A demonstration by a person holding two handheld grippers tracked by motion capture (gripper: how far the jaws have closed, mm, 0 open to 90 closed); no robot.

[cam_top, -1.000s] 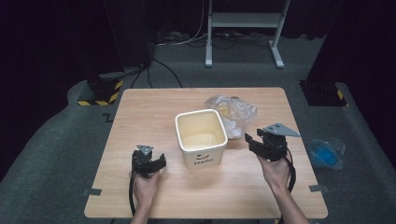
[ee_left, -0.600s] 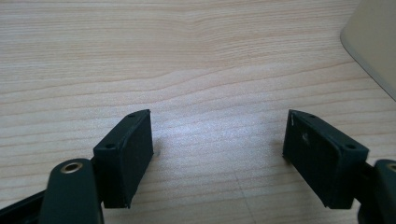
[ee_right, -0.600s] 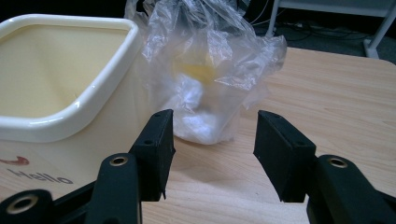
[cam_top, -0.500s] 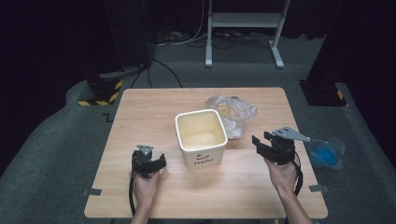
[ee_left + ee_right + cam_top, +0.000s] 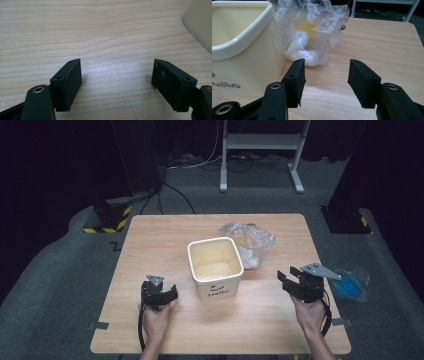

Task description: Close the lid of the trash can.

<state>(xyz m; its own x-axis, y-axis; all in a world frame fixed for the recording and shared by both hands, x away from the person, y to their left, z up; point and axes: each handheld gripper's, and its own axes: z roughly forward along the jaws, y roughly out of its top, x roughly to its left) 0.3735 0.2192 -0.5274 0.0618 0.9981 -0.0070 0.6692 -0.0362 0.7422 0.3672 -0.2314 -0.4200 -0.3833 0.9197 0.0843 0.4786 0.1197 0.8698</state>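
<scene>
A cream square bin (image 5: 215, 268) marked "Hello" stands at the middle of the wooden table (image 5: 165, 230). Behind it to the right lies a crumpled clear plastic bag (image 5: 248, 242) with something yellow inside. My left gripper (image 5: 159, 296) rests low over the table left of the bin, open, with bare wood between its jaws (image 5: 116, 82). My right gripper (image 5: 289, 282) is right of the bin, open and empty. In the right gripper view the gripper (image 5: 325, 82) points at the bag (image 5: 310, 30), with the bin (image 5: 242, 47) at its left.
A blue plastic bag (image 5: 350, 285) lies on the grey floor just off the table's right edge. A white metal stand (image 5: 260, 150) and black posts rise behind the table. Cables run across the floor at the back.
My right gripper has moved to the right and a little toward the front edge, away from the bin. My left gripper has stayed put.
</scene>
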